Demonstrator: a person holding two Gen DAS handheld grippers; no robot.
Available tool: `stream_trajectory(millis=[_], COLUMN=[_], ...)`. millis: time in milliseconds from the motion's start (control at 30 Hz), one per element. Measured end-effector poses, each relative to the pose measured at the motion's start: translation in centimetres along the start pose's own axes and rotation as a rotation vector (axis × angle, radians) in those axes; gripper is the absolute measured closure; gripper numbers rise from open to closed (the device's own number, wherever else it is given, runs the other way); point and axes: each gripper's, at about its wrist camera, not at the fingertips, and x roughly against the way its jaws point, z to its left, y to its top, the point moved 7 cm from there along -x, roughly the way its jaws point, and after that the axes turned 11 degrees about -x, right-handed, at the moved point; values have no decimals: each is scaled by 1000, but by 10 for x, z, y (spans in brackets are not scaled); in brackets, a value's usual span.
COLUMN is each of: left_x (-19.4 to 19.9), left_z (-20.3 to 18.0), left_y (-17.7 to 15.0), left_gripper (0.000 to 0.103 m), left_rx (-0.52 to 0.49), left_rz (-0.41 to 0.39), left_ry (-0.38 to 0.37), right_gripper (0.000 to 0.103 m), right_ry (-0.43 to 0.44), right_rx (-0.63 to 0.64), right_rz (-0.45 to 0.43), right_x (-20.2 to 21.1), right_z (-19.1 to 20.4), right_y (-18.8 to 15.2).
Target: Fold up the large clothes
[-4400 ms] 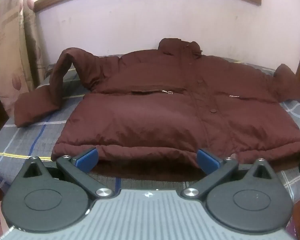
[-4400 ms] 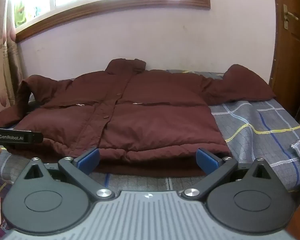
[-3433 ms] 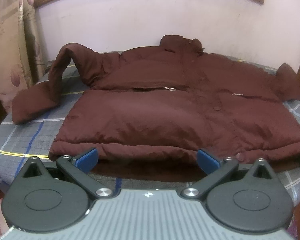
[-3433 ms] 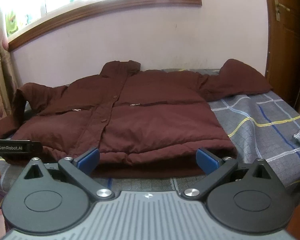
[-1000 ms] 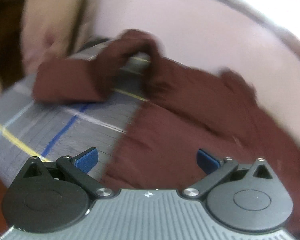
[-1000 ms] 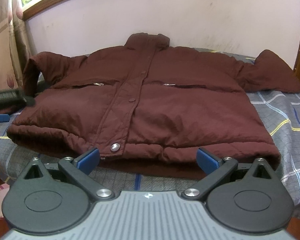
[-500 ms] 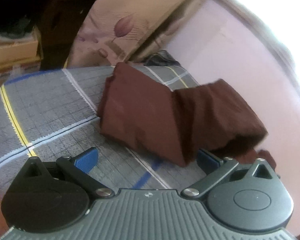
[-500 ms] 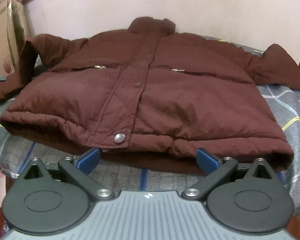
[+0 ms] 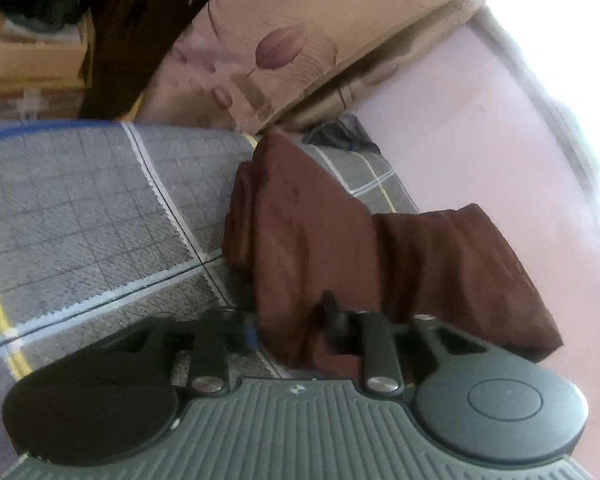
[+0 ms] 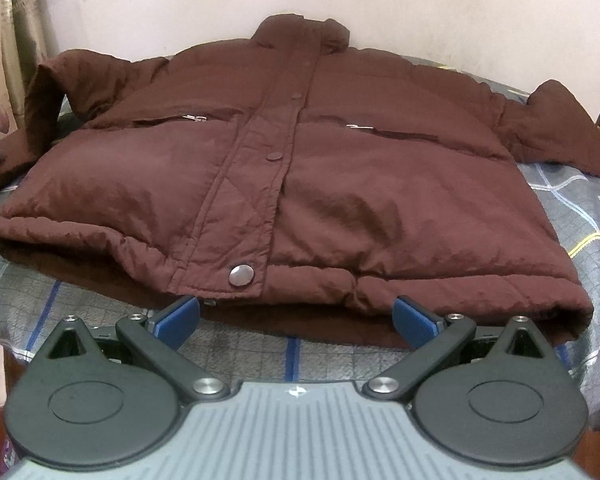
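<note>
Barely begun: jacket point(image 10: 284, 184) flat, unfolded on bed point(image 10: 580, 240); left gripper point(image 9: 288, 328) closing, fabric of sleeve point(image 9: 324, 248) betw. jaws; right gripper point(image 10: 296, 316) spread wide, empty.

My maroon puffer jacket point(image 10: 340, 184) lies front-up and spread flat on the grey plaid bedspread, its stand collar toward the wall, its snap placket closed down the middle and its hem at the near edge of the bed. Two zipped chest pockets flank the placket, and a silver snap point(image 10: 241, 275) shines just above the hem. One sleeve point(image 10: 556, 132) stretches out flat to the right; the other sleeve point(image 9: 340, 248), humped at the shoulder, bends back down onto the bedspread in a fold.
</note>
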Motion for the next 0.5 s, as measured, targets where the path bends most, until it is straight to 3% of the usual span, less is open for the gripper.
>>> stream_trajectory(millis=[67,167,333,500], left_x=[5,28,81,120], left_z=[3,10,45,52], left_y=[3,10,11,0], left_gripper=[84,88,88,83], left_rx=[-9,-54,-5,-51], left_rz=[-22,-94,-112,-98], left_ry=[-2,57,134,193], right_gripper=[0,0,0,0], right_ry=[1,3,18,48], right_rx=[1,6,-14,-136], right_rz=[3,-8,-58,-116], right_x=[-1,1,11,22], right_z=[1,2,-5,-33], right_y=[2,5,13,25])
